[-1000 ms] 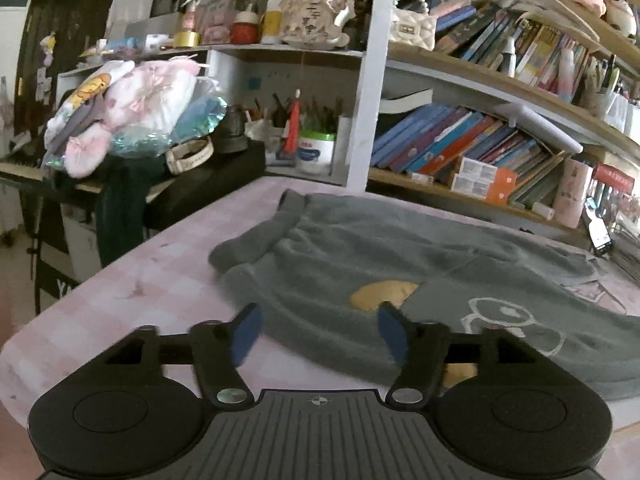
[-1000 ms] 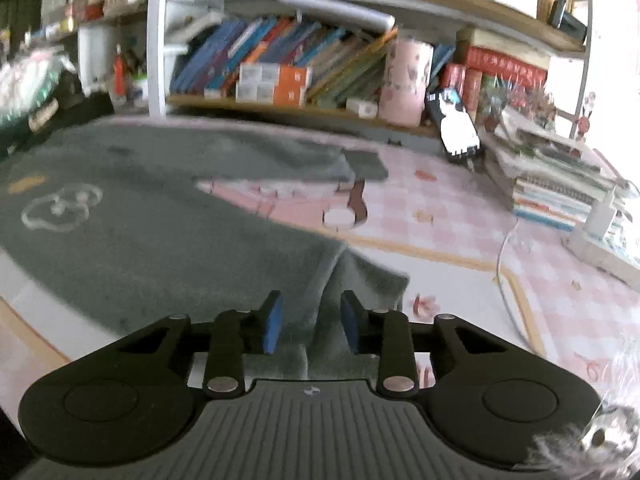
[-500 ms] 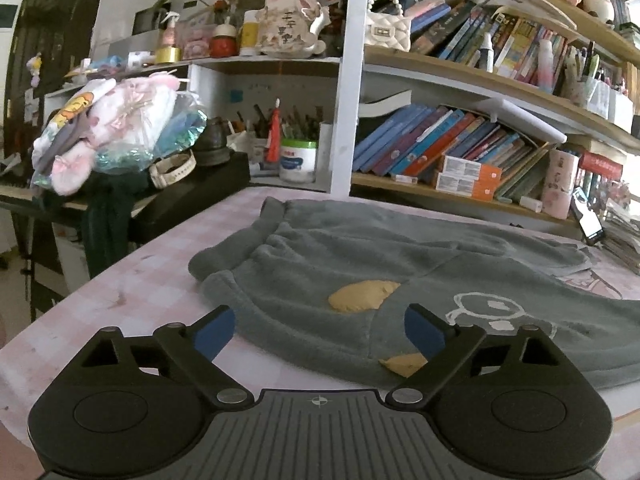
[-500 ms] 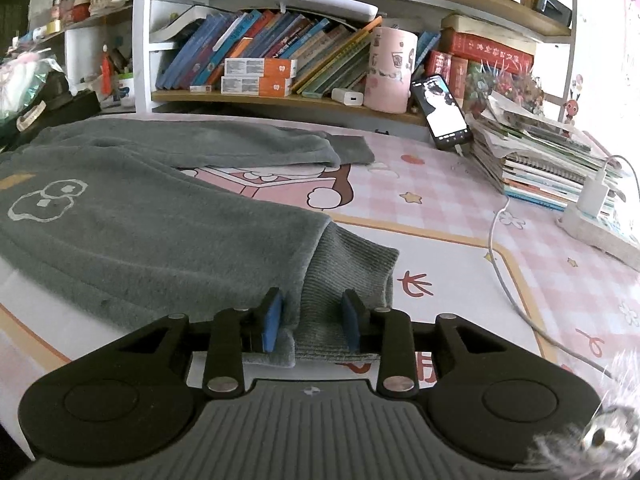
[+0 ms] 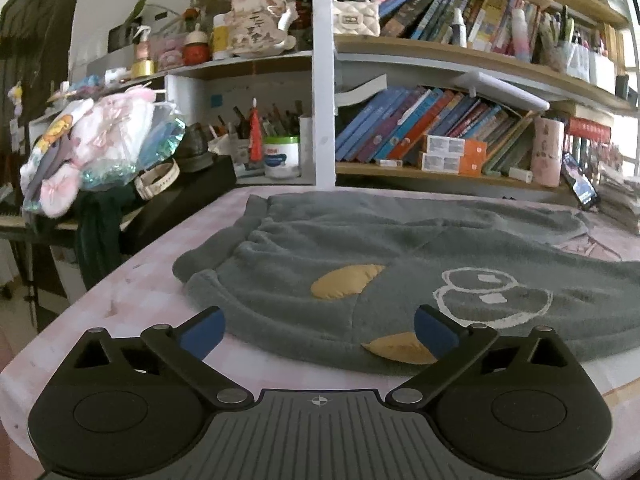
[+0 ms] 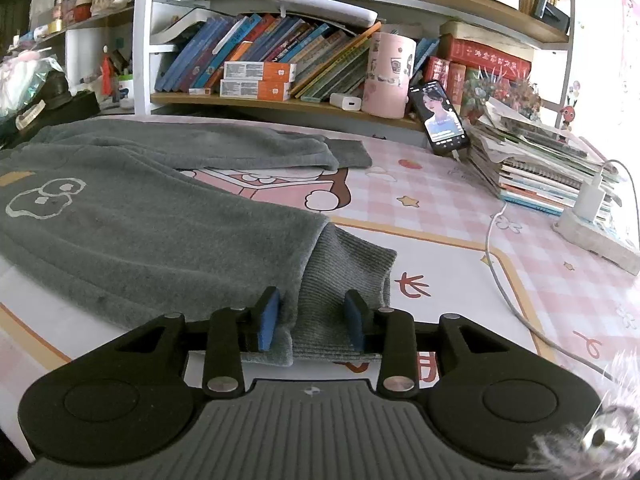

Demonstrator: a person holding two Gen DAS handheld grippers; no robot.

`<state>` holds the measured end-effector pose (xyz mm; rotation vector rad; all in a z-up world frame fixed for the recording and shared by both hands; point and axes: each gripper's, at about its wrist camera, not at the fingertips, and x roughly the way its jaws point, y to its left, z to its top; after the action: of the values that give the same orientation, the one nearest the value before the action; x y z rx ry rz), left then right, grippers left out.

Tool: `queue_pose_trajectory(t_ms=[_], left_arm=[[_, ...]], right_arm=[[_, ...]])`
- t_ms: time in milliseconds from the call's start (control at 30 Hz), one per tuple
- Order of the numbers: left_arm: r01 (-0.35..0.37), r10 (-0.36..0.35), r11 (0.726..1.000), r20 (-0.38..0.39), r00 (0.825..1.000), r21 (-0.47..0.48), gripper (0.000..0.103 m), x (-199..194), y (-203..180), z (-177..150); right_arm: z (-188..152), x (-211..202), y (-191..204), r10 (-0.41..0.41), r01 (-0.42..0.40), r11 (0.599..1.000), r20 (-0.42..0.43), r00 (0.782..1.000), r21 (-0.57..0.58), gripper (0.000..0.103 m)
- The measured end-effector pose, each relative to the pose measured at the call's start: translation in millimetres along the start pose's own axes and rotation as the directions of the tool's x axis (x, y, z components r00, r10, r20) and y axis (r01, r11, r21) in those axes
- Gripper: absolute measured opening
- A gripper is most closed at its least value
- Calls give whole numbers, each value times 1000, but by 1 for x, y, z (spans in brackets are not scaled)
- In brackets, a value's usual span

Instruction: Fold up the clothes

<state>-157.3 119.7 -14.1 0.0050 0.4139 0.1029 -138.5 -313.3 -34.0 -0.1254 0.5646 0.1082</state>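
Grey fleece trousers (image 5: 360, 248) with yellow patches and a white outline print lie flat on the pink checked table (image 5: 132, 292). My left gripper (image 5: 318, 330) is wide open and empty, just short of the waist end's near edge. In the right wrist view the near leg (image 6: 160, 232) ends in a ribbed cuff (image 6: 344, 276). My right gripper (image 6: 312, 320) is part open with the cuff's near edge between its blue pads (image 6: 267, 320). The far leg (image 6: 240, 148) lies by the shelf.
A bookshelf (image 5: 440, 136) runs along the table's far side. A phone (image 6: 440, 116) leans on a stack of books (image 6: 540, 168) at the right. A white charger and cable (image 6: 500, 248) lie on the mat. A black stand with a heap of pink soft things (image 5: 100, 148) is at the left.
My left gripper's jaws have opened wide and it has drawn back a little from the waist. My right gripper's jaws have widened a little around the cuff, which now lies on the table.
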Motion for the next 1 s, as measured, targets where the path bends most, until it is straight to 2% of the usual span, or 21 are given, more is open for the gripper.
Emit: queue_pose_trajectory(t_ms=[67,133,167,200,267,367,433,500,567,800,1000], left_arm=[[4,-4,1000,0,1000,7,103,0,-1,0],[12,-12,1000,4,1000,12,103,-1,-2,-1],[16,-16,1000,6,1000,15,103,-2,-3,-1],[20,-20,1000,8,1000,18,103,-2,-3,-1],[23,-23,999,11,1000,25,103,-4,-4,-1],[19,-20,999,18,1000,28,103,-5,-5,-1],[22,-22,1000,22,1000,17,103,-5,-6,-1],[25,-25,1000,23,999,11,103,-5,-7,-1],[25,-25,1000,23,999,12,103,-4,-9,-2],[50,-50,999,16,999,5,103,-3,-17,0],[115,-115,993,15,993,24,103,-2,-25,-1]], right_arm=[[-1,0,-1,-4,4,1000,3,1000,6,38],[-2,1,-5,-20,20,999,11,1000,27,48],[-4,1,-7,-35,34,999,17,999,42,61],[-6,2,-10,-53,51,996,25,998,71,67],[-9,2,-22,-18,14,989,27,999,148,68],[-11,-2,-24,-5,-3,985,47,999,171,70],[-11,-4,-22,-13,3,987,60,998,163,75],[-11,-8,-19,-17,6,989,73,997,151,86],[-11,-11,-18,-14,1,990,87,996,141,90],[-3,-21,-13,-7,-8,993,129,992,116,102],[5,-26,-7,5,-15,997,143,990,72,103]])
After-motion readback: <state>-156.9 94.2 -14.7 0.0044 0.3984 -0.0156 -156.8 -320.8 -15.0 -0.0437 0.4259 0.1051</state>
